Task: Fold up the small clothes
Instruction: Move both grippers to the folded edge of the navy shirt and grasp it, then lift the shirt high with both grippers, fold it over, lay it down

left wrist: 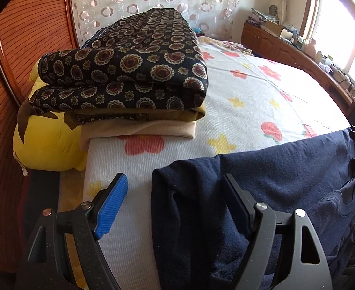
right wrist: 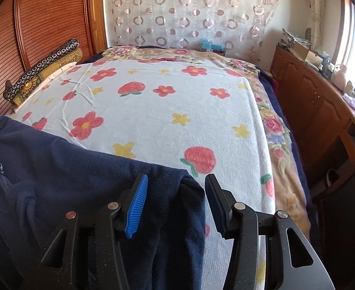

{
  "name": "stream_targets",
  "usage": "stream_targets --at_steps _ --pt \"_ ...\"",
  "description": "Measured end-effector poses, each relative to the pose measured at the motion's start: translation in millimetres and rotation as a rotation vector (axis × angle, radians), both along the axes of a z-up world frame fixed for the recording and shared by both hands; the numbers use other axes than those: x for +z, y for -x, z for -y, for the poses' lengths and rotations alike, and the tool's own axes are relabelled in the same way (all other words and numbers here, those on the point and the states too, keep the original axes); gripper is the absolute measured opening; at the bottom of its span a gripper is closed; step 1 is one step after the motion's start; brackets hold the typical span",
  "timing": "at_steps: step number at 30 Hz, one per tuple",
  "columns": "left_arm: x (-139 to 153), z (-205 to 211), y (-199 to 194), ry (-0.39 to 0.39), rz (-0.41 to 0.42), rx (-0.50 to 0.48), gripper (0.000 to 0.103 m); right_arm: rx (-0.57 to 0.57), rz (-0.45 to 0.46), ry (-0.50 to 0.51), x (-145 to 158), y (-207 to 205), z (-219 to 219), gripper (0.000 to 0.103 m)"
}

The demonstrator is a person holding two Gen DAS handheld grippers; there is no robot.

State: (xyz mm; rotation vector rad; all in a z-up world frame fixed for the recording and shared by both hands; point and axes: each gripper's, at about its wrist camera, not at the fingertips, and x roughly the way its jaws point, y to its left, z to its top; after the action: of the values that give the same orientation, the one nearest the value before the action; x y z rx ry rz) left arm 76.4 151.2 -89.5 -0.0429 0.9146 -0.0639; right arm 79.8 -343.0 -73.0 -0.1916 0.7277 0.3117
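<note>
Navy shirt (left wrist: 274,181) spread near edge of bed (right wrist: 165,125), left gripper (left wrist: 175,205) and right gripper (right wrist: 175,205) both agape, gripping nothing; next: pinch corners, fold far.

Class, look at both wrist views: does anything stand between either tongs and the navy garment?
Nothing visible does. The navy garment already lies between the open left tongs and between the open right tongs.

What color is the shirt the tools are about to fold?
Dark navy blue shirt, plain with no pattern; the right wrist view shows it best.
</note>
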Motion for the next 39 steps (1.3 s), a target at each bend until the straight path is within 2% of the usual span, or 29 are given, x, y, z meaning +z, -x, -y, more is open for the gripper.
stream_targets --at_steps 4,6,7,8,9,11,12,13,14,16,19,23,25,27,34,39 --pt "2 3 -1 0.003 0.002 -0.010 0.078 0.007 -0.025 -0.005 -1 -8 2 0.055" --pt "5 9 3 0.018 0.018 -0.053 0.061 0.017 -0.045 -0.025 -1 -9 4 0.055" --pt "6 10 3 0.025 0.020 -0.070 0.049 0.026 -0.057 -0.041 0 -9 4 0.055" --pt "7 13 5 0.030 0.019 -0.083 0.041 0.051 -0.066 -0.038 0 -7 3 0.051" --pt "8 16 7 0.031 0.018 -0.093 0.037 0.071 -0.069 -0.030 1 -5 1 0.047" --pt "9 18 9 0.032 0.021 -0.106 0.024 0.105 -0.077 -0.030 2 -1 -2 0.030" --pt "10 20 11 0.039 0.025 -0.109 0.021 0.119 -0.081 -0.030 3 1 -3 0.024" --pt "11 21 12 0.042 0.029 -0.109 0.017 0.135 -0.086 -0.036 3 3 -3 0.013" --pt "13 22 15 0.042 0.038 -0.107 0.015 0.144 -0.085 -0.037 4 4 -2 0.012" --pt "22 26 26 0.050 0.087 -0.088 0.014 0.146 -0.073 -0.031 6 10 -1 0.011" --pt "43 23 54 0.124 0.183 -0.056 0.014 0.150 -0.018 -0.078 22 33 3 0.010" --pt "86 26 92 0.166 0.304 -0.074 0.013 0.166 0.092 -0.113 62 83 8 0.010" --pt "114 27 107 0.222 0.383 -0.081 0.013 0.172 0.174 -0.112 90 112 6 0.010" --pt "142 35 119 0.206 0.458 -0.094 0.013 0.171 0.242 -0.115 115 133 7 0.010" --pt "219 42 148 0.160 0.641 -0.106 0.013 0.192 0.436 -0.127 188 186 19 0.009" --pt "253 33 156 0.143 0.736 -0.120 0.013 0.191 0.536 -0.154 224 210 33 0.009"
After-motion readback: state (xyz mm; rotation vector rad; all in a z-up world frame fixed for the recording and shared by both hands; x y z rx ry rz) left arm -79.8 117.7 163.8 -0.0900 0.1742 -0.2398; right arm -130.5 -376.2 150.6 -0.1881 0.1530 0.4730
